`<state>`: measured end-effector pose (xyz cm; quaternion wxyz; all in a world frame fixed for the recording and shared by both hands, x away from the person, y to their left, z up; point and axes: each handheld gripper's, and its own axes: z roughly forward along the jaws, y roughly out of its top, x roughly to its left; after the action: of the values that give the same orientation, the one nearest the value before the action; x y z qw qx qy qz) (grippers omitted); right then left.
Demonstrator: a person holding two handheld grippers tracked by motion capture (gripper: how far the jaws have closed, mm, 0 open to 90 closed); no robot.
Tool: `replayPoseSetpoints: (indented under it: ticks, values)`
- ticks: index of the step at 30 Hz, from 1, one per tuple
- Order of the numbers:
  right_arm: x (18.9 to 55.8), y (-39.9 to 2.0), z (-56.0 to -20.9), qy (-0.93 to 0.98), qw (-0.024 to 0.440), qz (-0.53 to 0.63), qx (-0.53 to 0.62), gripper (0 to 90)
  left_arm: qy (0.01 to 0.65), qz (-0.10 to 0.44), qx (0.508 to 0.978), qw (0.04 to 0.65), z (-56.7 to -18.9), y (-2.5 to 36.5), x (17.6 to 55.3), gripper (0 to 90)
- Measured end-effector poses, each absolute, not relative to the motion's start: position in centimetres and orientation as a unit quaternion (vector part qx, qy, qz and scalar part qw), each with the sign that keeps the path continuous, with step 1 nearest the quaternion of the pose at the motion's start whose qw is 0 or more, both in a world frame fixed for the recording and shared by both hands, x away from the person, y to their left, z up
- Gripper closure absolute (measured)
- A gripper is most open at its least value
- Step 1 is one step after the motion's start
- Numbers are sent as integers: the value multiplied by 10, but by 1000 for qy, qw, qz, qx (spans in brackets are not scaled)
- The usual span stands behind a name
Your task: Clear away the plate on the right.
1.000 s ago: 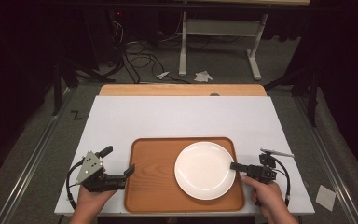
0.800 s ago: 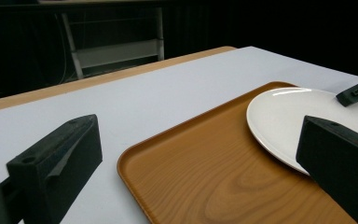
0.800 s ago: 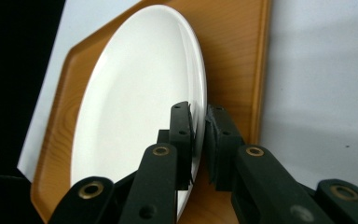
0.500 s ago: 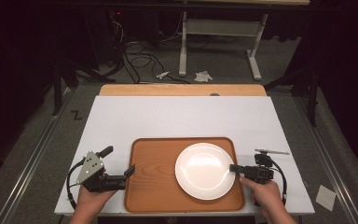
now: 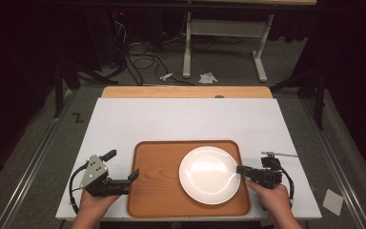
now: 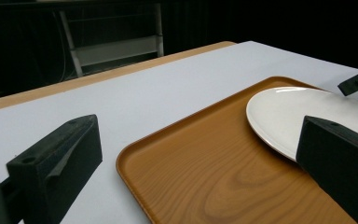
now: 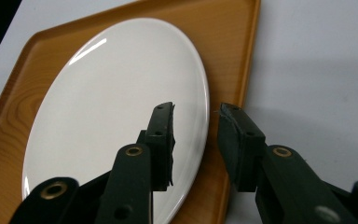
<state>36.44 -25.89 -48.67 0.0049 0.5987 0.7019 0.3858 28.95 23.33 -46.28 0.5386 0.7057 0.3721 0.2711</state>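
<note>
A round white plate [image 5: 209, 174] lies in the right half of a brown wooden tray [image 5: 157, 191] near the front of the white table. My right gripper [image 5: 240, 169] reaches in from the right at the plate's rim. In the right gripper view its jaws have just been opening. The right gripper [image 7: 196, 114] stands open, the rim of the plate [image 7: 121, 93] sits in the gap and the pads are off it. My left gripper [image 5: 121, 164] is wide open at the tray's left edge. In the left gripper view one jaw is over the table and the other over the tray [image 6: 205, 177].
The table's bare white top [image 5: 186, 119] stretches behind the tray, ending in a wooden strip [image 5: 186, 91]. Beyond it, cables [image 5: 138, 52] and a desk frame [image 5: 224, 33] stand on the floor. The table's front edge is just behind both hands.
The right gripper has shifted slightly toward the plate. The plate, the tray and the left gripper are where they were.
</note>
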Motion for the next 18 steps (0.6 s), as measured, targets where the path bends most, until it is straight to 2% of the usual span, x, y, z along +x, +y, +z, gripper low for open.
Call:
replayPoseSetpoints:
  ticks: [4,10,11,14,15,17,18]
  values:
    - [363,-264,-480,703,24,395,591,652,372,271,706,538,-463,233,290,7]
    - [355,-278,-459,707,85,431,555,546,373,269,707,537,-463,233,289,7]
    - [352,-285,-450,708,112,438,543,488,373,268,708,537,-463,233,290,7]
    - [347,-293,-444,705,134,446,535,446,373,267,709,536,-464,233,290,7]
    - [340,-303,-438,706,167,449,521,377,373,267,709,535,-464,233,290,7]
    - [337,-307,-437,706,179,456,512,348,374,266,710,535,-465,232,290,7]
    - [329,-317,-434,699,216,473,491,290,374,265,710,534,-465,232,290,7]
